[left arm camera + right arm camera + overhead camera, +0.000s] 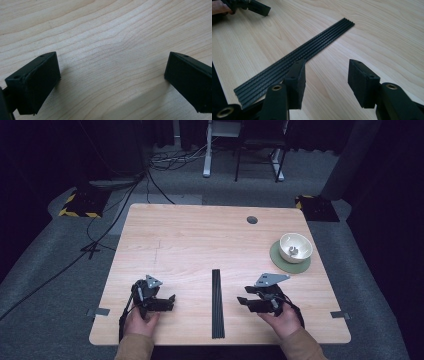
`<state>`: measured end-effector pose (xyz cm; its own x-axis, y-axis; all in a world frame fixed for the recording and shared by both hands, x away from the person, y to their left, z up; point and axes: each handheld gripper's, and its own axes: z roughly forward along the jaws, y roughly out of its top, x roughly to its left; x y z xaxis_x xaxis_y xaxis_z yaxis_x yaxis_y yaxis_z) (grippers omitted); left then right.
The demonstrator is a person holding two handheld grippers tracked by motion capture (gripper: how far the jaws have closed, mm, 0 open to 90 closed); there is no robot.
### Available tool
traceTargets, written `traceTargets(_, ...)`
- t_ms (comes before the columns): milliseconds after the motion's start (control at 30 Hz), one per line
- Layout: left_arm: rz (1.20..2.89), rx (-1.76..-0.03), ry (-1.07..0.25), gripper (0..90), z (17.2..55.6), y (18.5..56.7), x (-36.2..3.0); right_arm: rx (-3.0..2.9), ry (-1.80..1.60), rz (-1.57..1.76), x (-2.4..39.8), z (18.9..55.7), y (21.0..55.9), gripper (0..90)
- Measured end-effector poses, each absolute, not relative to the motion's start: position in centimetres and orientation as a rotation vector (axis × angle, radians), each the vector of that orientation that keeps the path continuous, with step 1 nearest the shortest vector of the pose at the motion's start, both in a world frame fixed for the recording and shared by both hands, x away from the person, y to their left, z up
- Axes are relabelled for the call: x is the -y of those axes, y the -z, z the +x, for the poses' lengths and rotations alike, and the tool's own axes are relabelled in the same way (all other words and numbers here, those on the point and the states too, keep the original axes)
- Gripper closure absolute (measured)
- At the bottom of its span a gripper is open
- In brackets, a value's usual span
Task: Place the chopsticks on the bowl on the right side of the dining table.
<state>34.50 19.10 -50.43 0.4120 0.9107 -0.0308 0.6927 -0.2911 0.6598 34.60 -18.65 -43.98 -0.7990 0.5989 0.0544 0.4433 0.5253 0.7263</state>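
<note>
A long black ribbed strip (216, 304) lies lengthwise in the middle of the wooden table's near half. My left gripper (171, 302) rests low on the table to its left, pointing toward it. In the left gripper view its jaws (112, 77) stand wide apart over bare wood, so it is open. My right gripper (242, 295) is on the strip's right side, pointing left. In the right gripper view its jaws (325, 77) are apart with nothing between them, and the strip (312, 50) runs diagonally just beyond the left jaw.
A cream bowl (295, 247) with a small object inside sits on a green round mat (278, 261) at the table's right. A cable hole (252, 220) lies near the far edge. Tape tabs (102, 312) mark the side edges. Cables cross the floor beyond.
</note>
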Motion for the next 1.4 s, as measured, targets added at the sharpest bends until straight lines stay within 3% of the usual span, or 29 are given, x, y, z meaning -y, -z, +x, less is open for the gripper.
traceTargets(533, 2.073, -1.357, -0.473, 0.5, 34.5, 50.4, -19.1, -2.541, -1.077, 0.875, 13.2, 34.7, 46.8, 51.8)
traceTargets(1400, 2.074, -1.359, -0.473, 0.5, 34.5, 50.4, -19.1, -2.568, -1.003, 0.843, 12.3, 34.7, 48.7, 48.5)
